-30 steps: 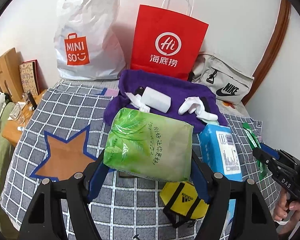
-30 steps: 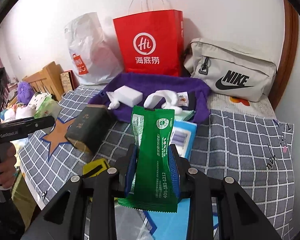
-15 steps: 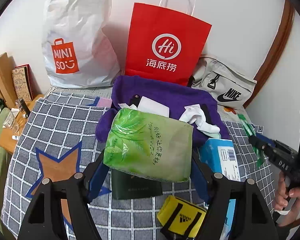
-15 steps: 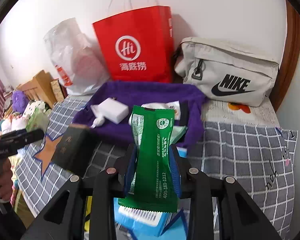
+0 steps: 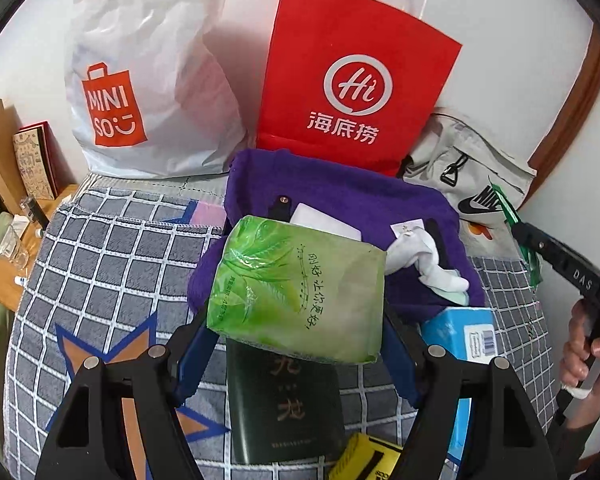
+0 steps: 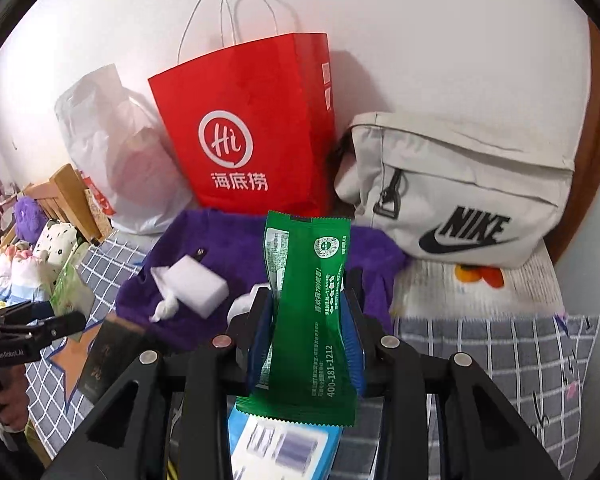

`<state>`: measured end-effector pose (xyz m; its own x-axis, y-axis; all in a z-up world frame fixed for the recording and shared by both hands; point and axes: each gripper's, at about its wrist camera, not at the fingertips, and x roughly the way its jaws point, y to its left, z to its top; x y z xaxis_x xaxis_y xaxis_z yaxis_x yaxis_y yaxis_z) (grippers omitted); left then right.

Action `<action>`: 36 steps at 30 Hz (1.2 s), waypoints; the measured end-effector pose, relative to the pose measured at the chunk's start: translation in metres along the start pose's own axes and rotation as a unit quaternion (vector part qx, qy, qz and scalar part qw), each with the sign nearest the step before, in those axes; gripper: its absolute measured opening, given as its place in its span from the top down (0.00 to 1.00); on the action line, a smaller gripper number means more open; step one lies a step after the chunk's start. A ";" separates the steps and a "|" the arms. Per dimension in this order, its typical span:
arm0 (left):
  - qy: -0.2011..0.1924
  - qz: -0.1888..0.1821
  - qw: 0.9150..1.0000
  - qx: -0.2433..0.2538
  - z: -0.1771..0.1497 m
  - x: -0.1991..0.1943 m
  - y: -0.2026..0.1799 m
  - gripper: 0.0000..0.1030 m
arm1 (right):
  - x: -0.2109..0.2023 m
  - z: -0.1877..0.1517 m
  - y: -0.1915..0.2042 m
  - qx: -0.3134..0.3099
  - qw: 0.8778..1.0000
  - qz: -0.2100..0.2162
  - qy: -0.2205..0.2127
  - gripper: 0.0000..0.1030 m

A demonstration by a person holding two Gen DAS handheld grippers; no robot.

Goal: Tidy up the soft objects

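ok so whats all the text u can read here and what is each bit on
"MINISO": white plastic bag
"Hi 海底捞": red paper bag
"NIKE": beige pouch
"400-181-1212": green packet
"DAS": right claw's body
"GenRobot.AI": left claw's body
Green tissue pack print, dark box characters: unclear.

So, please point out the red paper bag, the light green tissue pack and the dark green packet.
red paper bag (image 5: 352, 92), left wrist view, on its white logo.
light green tissue pack (image 5: 296, 292), left wrist view, front face.
dark green packet (image 6: 312, 320), right wrist view, middle.

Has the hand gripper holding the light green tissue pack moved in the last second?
Yes. The left gripper carried its tissue pack forward toward the red paper bag, which looms larger now.
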<state>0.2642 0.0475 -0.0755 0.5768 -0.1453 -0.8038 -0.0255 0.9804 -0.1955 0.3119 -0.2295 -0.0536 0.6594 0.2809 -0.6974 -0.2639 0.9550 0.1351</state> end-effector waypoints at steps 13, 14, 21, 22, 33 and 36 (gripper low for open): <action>0.033 0.014 0.999 -0.002 0.026 0.052 0.010 0.28 | 0.064 0.008 -0.016 -0.001 0.999 -0.004 0.040 0.66; 0.035 0.014 0.999 -0.002 0.029 0.055 0.010 0.28 | 0.068 0.007 -0.018 0.001 0.999 -0.003 0.044 0.66; 0.059 0.034 0.998 0.006 0.038 0.086 0.011 0.28 | 0.095 -0.003 -0.018 -0.011 0.996 0.005 0.084 0.66; 0.062 0.035 0.997 0.005 0.038 0.090 0.012 0.28 | 0.098 -0.003 -0.016 -0.017 0.996 0.007 0.088 0.66; 0.076 0.027 0.997 0.012 0.046 0.117 0.006 0.28 | 0.114 -0.006 -0.017 -0.025 0.994 0.006 0.107 0.66; 0.076 0.027 0.997 0.018 0.048 0.121 0.002 0.28 | 0.119 -0.006 -0.021 -0.017 0.994 0.007 0.112 0.66</action>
<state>0.3728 0.0385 -0.1463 0.4451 -0.1075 -0.8890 -0.0231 0.9911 -0.1314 0.3916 -0.2164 -0.1437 0.4843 0.2616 -0.8348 -0.2980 0.9465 0.1237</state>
